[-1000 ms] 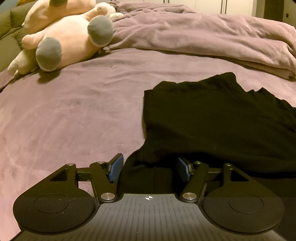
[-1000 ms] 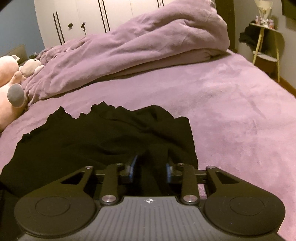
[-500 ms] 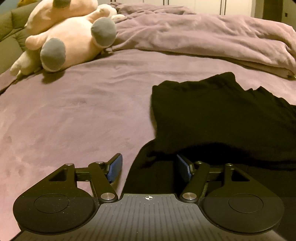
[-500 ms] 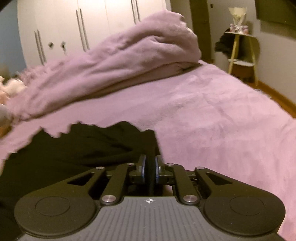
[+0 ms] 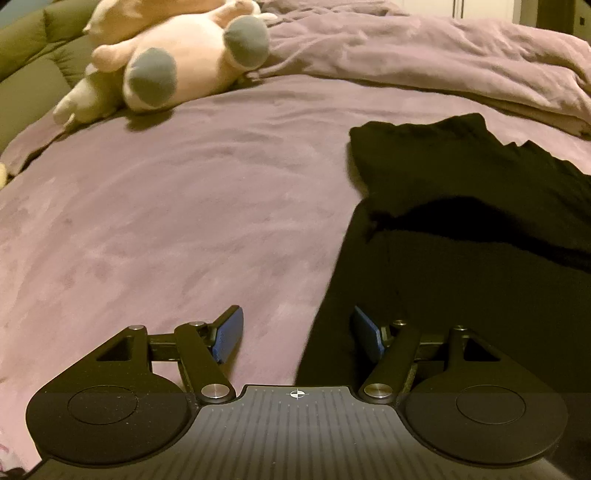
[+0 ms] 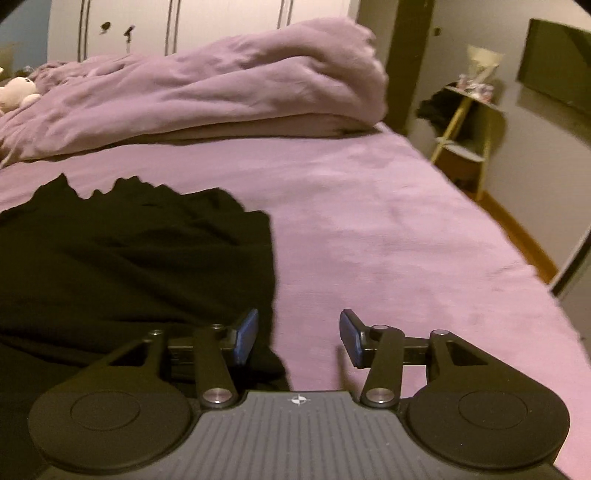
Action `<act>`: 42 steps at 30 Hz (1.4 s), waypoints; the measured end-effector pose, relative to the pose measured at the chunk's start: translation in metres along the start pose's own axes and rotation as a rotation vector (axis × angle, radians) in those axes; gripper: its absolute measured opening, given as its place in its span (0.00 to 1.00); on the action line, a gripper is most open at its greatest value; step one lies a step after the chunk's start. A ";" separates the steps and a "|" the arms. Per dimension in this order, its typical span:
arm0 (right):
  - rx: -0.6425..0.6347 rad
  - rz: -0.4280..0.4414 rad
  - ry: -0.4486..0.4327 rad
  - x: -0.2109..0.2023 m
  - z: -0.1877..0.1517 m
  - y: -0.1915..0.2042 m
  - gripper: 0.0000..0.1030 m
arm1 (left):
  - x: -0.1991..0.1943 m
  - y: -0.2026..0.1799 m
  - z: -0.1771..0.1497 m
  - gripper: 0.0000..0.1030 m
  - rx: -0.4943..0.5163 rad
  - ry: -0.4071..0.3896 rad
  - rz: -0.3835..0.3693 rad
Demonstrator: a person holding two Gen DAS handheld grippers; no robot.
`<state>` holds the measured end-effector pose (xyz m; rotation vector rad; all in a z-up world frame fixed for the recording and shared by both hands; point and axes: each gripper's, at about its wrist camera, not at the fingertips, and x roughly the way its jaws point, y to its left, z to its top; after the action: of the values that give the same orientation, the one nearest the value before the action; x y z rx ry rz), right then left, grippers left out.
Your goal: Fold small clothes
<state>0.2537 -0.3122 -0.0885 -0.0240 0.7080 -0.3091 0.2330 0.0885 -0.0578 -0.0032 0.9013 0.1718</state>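
Note:
A black garment (image 5: 461, 229) lies partly folded on the purple bed cover (image 5: 184, 221), its far half doubled over the near half. My left gripper (image 5: 295, 332) stands open at the garment's left edge, the edge running between its blue pads without being pressed. In the right wrist view the same black garment (image 6: 129, 258) fills the left side. My right gripper (image 6: 299, 336) is over its right edge, jaws opening, with only a fold of cloth by the left pad (image 6: 245, 336) and nothing clamped.
A pink plush toy (image 5: 177, 62) lies at the far left of the bed. A bunched purple duvet (image 6: 207, 99) lies across the far side. White wardrobe doors (image 6: 184, 26) stand behind it; a small side table (image 6: 469, 125) stands right of the bed.
My left gripper has slid left, so the garment's edge now runs between its pads. My right gripper was shut on the cloth half a second ago and has since let go while swinging right.

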 end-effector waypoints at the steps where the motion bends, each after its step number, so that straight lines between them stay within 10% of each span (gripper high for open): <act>1: -0.001 0.008 -0.001 -0.009 -0.003 -0.003 0.46 | -0.005 0.002 -0.004 0.70 -0.003 0.003 -0.004; 8: 0.063 0.287 0.111 -0.074 -0.056 -0.030 0.46 | -0.044 0.029 -0.053 0.70 -0.033 0.104 -0.146; 26: 0.156 0.433 0.333 -0.154 -0.145 -0.092 0.44 | -0.070 0.061 -0.102 0.48 -0.068 0.248 -0.349; 31: 0.158 0.444 0.364 -0.155 -0.155 -0.091 0.22 | -0.069 0.067 -0.099 0.12 -0.086 0.286 -0.387; 42: 0.320 0.600 0.438 -0.143 -0.144 -0.113 0.04 | -0.075 0.079 -0.073 0.06 -0.197 0.317 -0.605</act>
<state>0.0278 -0.3672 -0.0933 0.5667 1.0522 0.1605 0.1187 0.1500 -0.0388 -0.4935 1.1564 -0.3136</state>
